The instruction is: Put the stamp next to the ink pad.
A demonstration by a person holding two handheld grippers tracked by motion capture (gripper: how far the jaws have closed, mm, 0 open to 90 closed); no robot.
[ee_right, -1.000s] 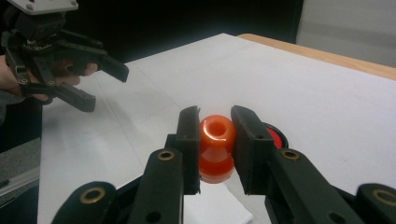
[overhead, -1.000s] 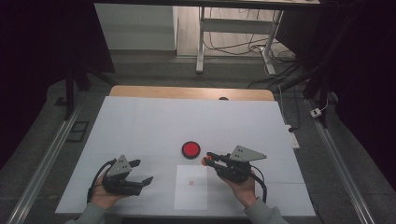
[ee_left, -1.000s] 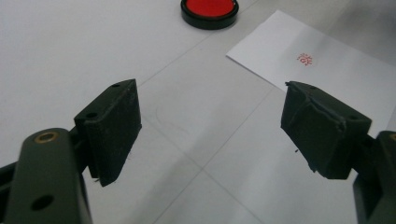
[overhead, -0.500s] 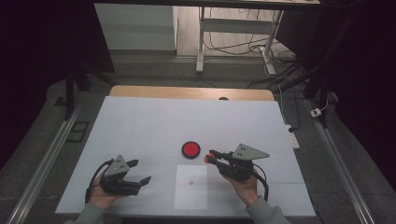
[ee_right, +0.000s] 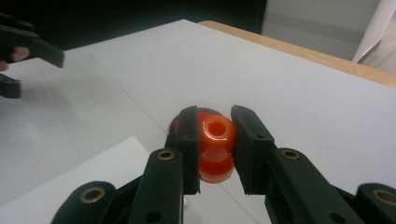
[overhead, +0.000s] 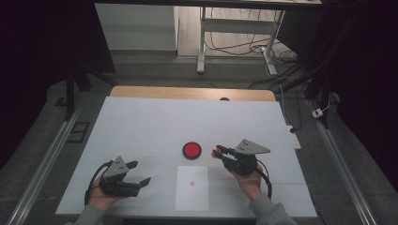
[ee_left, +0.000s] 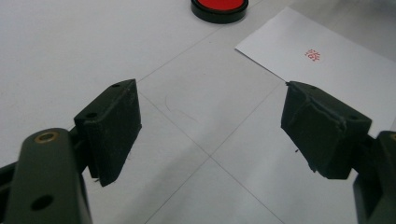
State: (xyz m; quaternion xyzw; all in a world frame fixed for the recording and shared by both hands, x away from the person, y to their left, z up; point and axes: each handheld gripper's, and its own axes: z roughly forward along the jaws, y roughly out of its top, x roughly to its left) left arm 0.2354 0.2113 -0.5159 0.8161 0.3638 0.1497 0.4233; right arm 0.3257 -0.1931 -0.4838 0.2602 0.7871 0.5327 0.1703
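Right hand-held gripper (overhead: 217,151) is clamped on an orange stamp (ee_right: 215,147), held just right of the red ink pad (overhead: 191,150), above the bench (overhead: 141,126); in the right gripper view the jaws pinch the stamp's narrow waist, hollow top end facing the camera; looks like light moulded plastic, stiff, probably a bit slick, so the waist is the sensible place to grip since the flared ends stop it sliding through; inked face should stay clear of the pads; left hand-held gripper (overhead: 139,172) rests low near the bench's front-left with jaws spread wide, holding nothing; white paper sheet (overhead: 192,188) lies flat between the two hands, one small red mark (ee_left: 313,55) already on it; thin sheet, likely to shift if dragged.
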